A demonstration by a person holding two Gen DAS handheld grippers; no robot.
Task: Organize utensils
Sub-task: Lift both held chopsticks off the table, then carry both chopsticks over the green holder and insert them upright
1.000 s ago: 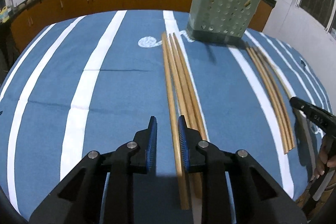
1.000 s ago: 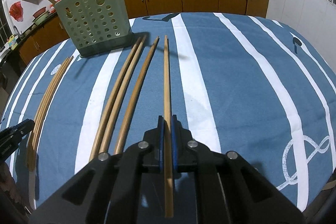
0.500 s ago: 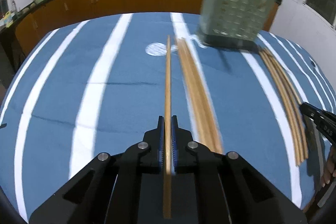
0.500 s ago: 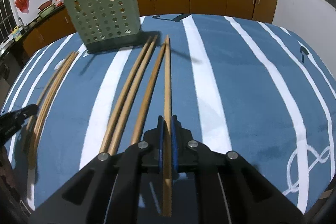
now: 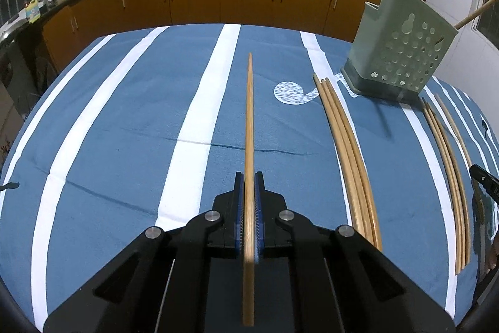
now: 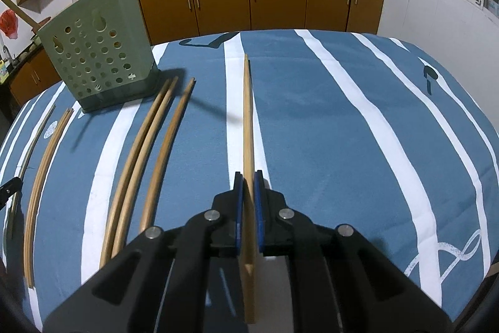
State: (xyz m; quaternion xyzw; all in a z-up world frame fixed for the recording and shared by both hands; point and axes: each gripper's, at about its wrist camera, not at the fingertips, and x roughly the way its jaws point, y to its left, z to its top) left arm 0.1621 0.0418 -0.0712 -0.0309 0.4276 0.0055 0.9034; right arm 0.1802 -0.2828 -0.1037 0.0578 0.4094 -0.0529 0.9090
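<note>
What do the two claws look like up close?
Both look alike. The left claw and right claw are matte black plastic with angular arms, round silver bolts at the joints, and flat blue ridged pads lining the inside of each finger. No cables or sleeves show.

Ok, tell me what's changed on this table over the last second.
The left claw closed on a chopstick from its group and carried it off to the left, leaving three behind. The right claw stays shut on its own chopstick, drawn away from its three neighbours. The green holder hasn't moved.
</note>
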